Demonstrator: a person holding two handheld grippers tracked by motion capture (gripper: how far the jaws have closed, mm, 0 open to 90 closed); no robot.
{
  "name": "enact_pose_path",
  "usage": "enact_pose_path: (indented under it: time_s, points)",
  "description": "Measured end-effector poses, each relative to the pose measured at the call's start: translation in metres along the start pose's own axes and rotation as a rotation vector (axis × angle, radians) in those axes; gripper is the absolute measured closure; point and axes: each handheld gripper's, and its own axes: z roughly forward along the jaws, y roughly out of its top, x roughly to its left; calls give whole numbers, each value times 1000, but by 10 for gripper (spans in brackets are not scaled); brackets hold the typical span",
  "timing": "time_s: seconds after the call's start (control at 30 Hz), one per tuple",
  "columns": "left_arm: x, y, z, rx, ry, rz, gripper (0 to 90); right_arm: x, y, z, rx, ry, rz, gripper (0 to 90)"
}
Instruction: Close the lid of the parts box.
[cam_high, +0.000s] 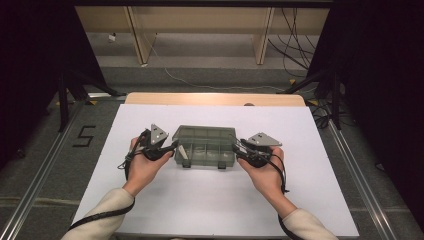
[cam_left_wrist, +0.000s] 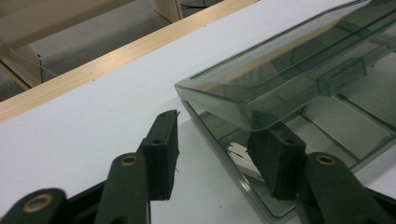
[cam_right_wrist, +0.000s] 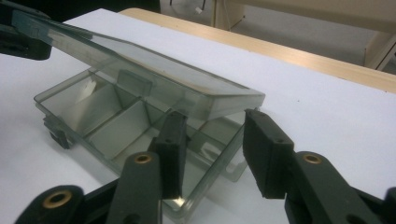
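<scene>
The compartment box (cam_high: 205, 146) lies in the middle of the white sheet (cam_high: 150, 210) on my desk (cam_high: 215, 98), its long axis running left to right across me, the two latches (cam_high: 221, 164) on the long side that faces me. Its clear smoky lid (cam_left_wrist: 280, 79) is lifted a little off the base at the front edge and slopes up (hinged at the far long side, as far as I can tell).

My left gripper (cam_high: 172, 147) sits at the box's left short end. Its jaws stand apart and press on nothing: one pad (cam_left_wrist: 161, 154) is over bare sheet just beside the box, the other under the raised lid corner, over the base's rim.

Inside the base, dividers mark off several compartments. In the one at the left end lies something pale and flat (cam_left_wrist: 243, 156); I cannot tell what it is. The other compartments look bare.

My right gripper (cam_high: 239, 149) is at the right short end, jaws likewise apart, one pad (cam_right_wrist: 170, 154) over the end compartment beneath the lid's edge, the other outside over the sheet; neither clamps anything.

Beyond the desk's wooden far edge, grey floor, light wooden furniture legs (cam_high: 137, 35) and trailing cables (cam_high: 295, 45) stand well apart from the box.
</scene>
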Motion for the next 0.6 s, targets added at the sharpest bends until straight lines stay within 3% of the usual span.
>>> enact_pose_path:
  time_s: [0.23, 0.27, 0.33, 0.37, 0.43, 0.47, 0.5, 0.57, 0.6]
  points:
    - [-1, -2, -1, 21, -2, 4, 467, -1, -2, 0, 32, 32, 6, 511]
    - [0, -2, -2, 37, 2, 25, 459, -1, -2, 0, 36, 37, 11, 500]
    - [0, -3, -2, 42, 9, 27, 441, 0, -3, 1, 31, 40, 8, 477]
    - [2, -2, -5, 76, 1, 67, 430, 0, -4, 0, 38, 44, 7, 467]
    - [2, -3, -5, 71, 3, 62, 411, 0, -4, -1, 47, 50, 0, 446]
    - [-1, -4, -4, 52, 11, 17, 406, 0, -4, -1, 49, 50, -1, 440]
    - [2, -4, -6, 78, 3, 56, 401, 1, -5, -2, 56, 55, 15, 431]
    - [0, -5, -6, 72, 16, 38, 387, 1, -6, -1, 42, 52, -2, 416]
    - [2, -6, -8, 95, -3, 71, 383, 1, -7, -2, 48, 55, -4, 410]
